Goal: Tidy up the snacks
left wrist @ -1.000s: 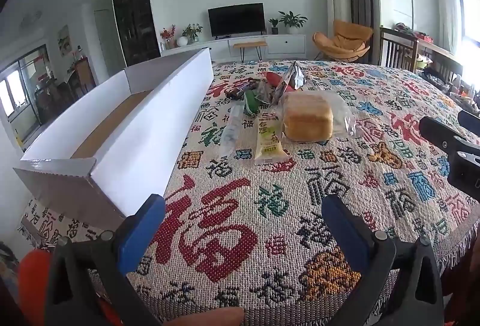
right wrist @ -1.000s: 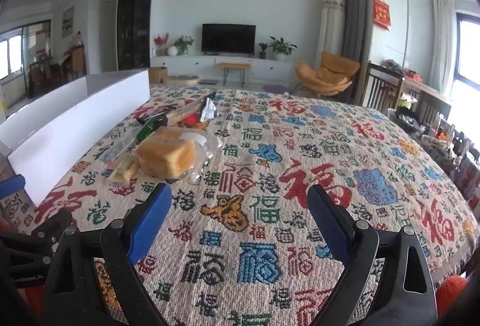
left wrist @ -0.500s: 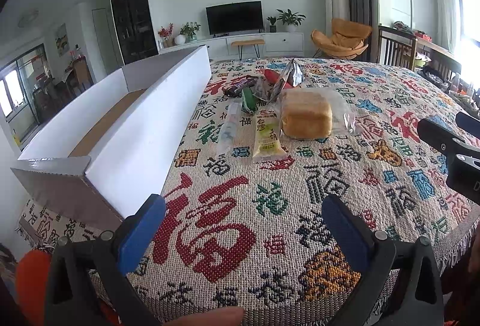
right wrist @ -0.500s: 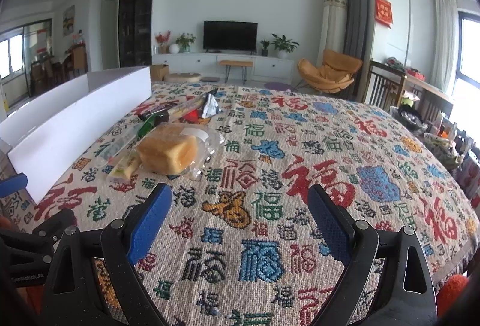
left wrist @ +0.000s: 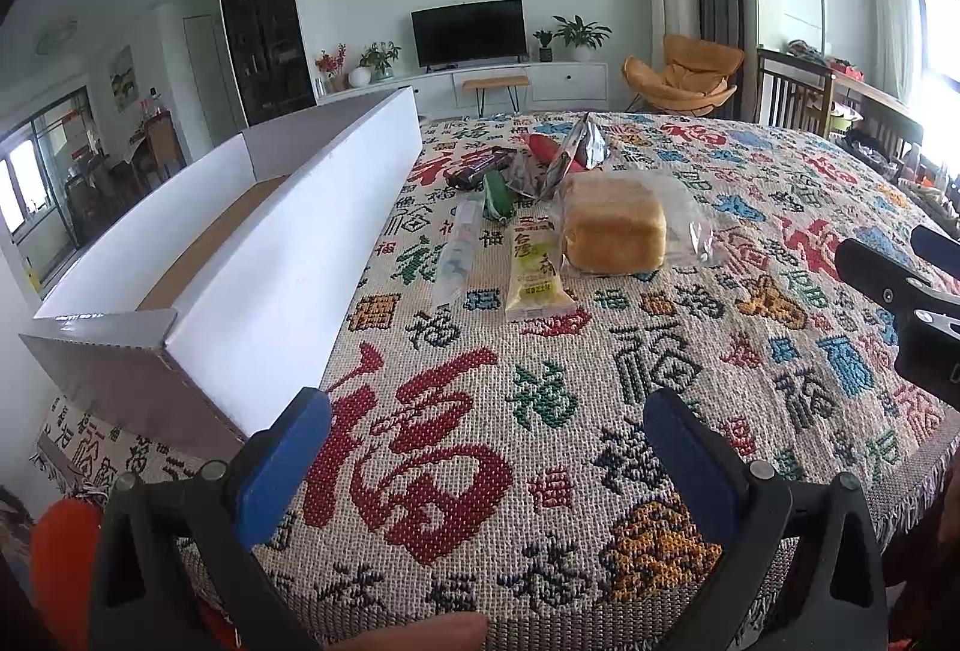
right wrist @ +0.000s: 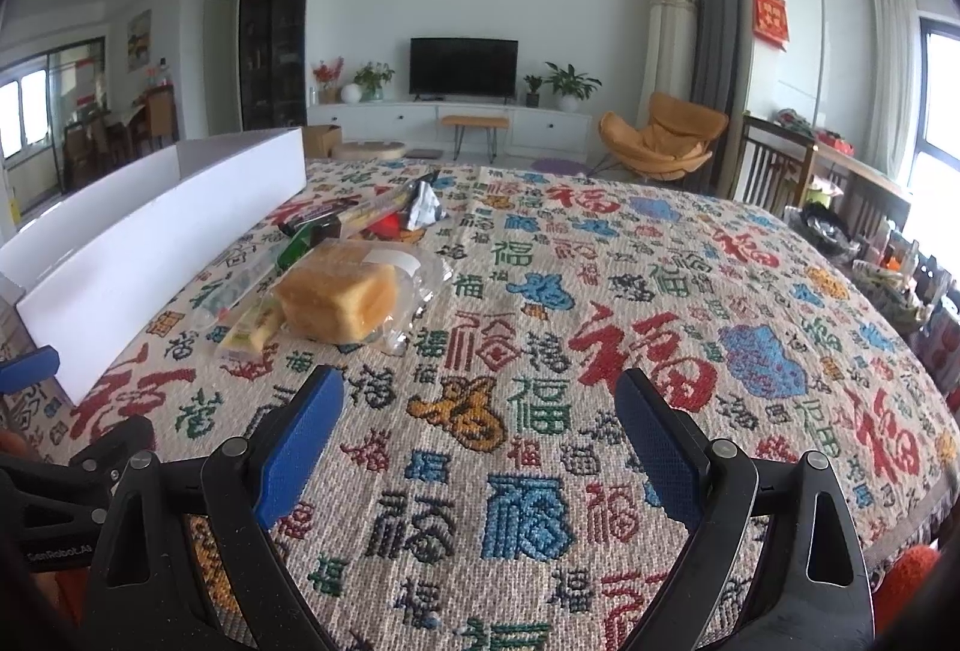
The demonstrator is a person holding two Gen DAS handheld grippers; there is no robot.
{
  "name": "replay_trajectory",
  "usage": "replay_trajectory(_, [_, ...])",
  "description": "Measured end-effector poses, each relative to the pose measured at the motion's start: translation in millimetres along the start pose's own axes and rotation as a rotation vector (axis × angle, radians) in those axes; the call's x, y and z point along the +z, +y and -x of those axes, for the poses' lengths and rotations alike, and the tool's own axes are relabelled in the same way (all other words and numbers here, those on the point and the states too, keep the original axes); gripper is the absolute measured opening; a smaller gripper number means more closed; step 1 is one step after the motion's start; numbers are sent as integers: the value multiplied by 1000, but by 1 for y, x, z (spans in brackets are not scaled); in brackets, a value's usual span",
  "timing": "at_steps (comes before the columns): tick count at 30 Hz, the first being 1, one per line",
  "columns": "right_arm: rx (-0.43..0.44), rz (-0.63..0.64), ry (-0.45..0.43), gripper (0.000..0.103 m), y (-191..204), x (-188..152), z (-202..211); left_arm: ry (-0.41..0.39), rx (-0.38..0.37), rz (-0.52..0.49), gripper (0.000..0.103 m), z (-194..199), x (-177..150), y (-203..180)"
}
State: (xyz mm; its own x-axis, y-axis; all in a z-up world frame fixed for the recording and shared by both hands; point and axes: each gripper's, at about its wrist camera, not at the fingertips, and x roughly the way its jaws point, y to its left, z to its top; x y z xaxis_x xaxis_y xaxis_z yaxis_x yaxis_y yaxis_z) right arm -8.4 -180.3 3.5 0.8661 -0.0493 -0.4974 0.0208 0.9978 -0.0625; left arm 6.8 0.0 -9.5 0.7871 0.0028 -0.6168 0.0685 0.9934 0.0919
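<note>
Snacks lie in a loose pile mid-table: a bagged bread loaf (left wrist: 615, 231) (right wrist: 339, 298), a yellow-green packet (left wrist: 534, 279) (right wrist: 249, 330), a clear packet (left wrist: 459, 255), a green packet (left wrist: 497, 195), a dark bar (left wrist: 480, 168) and a silver foil bag (left wrist: 579, 150) (right wrist: 426, 207). A long white cardboard box (left wrist: 288, 255) (right wrist: 150, 237) lies open-topped to their left. My left gripper (left wrist: 486, 447) is open near the front edge, nothing between its blue pads. My right gripper (right wrist: 480, 423) is open too, right of the loaf and well short of it.
A patterned woven cloth (left wrist: 600, 381) covers the table; its fringed front edge is just under both grippers. The right gripper's black body (left wrist: 900, 303) shows at the right of the left wrist view. Wooden chairs (right wrist: 774, 165) stand past the table's right side.
Both grippers have drifted slightly; the view has tilted down a little. Nothing was taken hold of and the snacks have not moved.
</note>
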Motion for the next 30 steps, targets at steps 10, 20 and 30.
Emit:
replay_trajectory(10, [3, 6, 4, 94, 2, -1, -2, -1, 2, -3, 103, -1, 0, 0])
replay_trajectory(20, [11, 13, 11, 94, 4, -1, -3, -5, 5, -6, 103, -2, 0, 0])
replay_trajectory(30, [12, 14, 16, 94, 5, -1, -3, -8, 7, -10, 103, -2, 0, 0])
